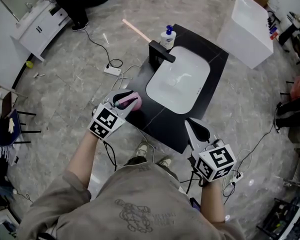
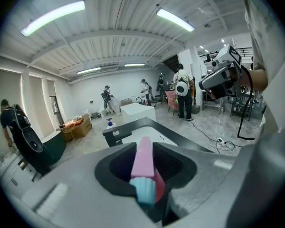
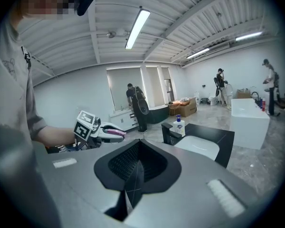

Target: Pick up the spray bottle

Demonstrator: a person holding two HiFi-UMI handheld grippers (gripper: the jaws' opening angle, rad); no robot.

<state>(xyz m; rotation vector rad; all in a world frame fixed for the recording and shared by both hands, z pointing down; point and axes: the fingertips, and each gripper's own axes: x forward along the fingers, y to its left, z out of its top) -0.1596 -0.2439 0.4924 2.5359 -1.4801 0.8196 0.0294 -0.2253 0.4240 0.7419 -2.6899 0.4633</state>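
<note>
A white spray bottle (image 1: 168,36) with a blue top stands on the far corner of the black counter (image 1: 155,115), beside the black faucet (image 1: 160,54). It shows small in the left gripper view (image 2: 109,122) and in the right gripper view (image 3: 179,125). My left gripper (image 1: 133,102) hovers at the counter's near left edge, shut on a pink brush (image 2: 143,163) with pale blue bristles (image 2: 145,193). At the counter's near right corner my right gripper (image 1: 196,129) is shut with nothing in it. Both grippers are far from the bottle.
A white basin (image 1: 180,84) is set into the counter. A white box-shaped tub (image 1: 250,29) stands to the far right. On the floor at left lie a power strip with cables (image 1: 111,70) and a pink stick (image 1: 136,30). Several people stand in the background.
</note>
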